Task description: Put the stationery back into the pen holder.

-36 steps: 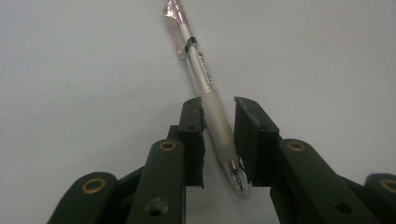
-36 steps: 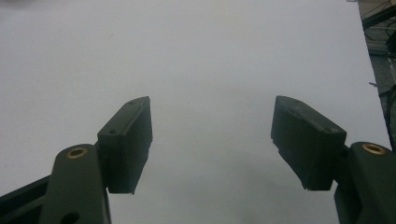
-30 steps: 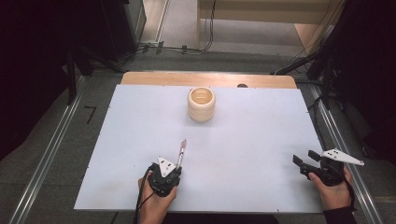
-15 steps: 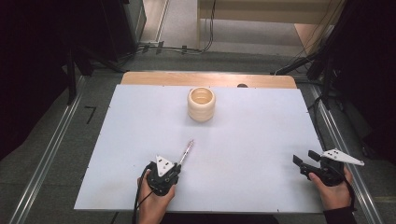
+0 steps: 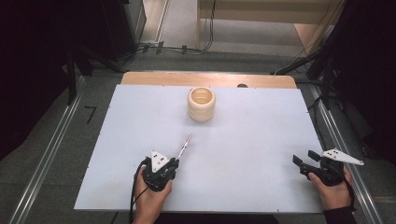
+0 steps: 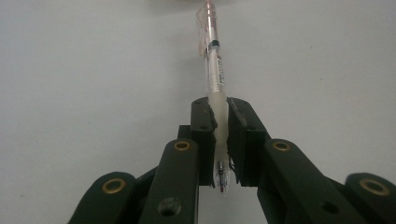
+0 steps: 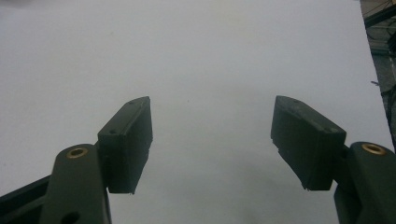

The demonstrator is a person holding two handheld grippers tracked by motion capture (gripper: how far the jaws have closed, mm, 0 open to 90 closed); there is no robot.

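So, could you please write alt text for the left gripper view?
The left gripper clamps a clear pen between its black fingers, writing tip toward the camera, the barrel pointing away over a white table.

Even soft overhead light on white counter (image 5: 261, 140), surroundings v. dark, faint shadows under cup (image 5: 201, 104); high view slightly grainy, gripper views dimmer w/ greyish cast, near jaws soft, pen (image 6: 215, 74) far end blurred.

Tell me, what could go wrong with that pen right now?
The left gripper pinches the pen only near its tip end, so the long barrel sticking out could swivel or slip. If the pen is meant for the wooden cup, its far end might knock the rim and tip the cup.
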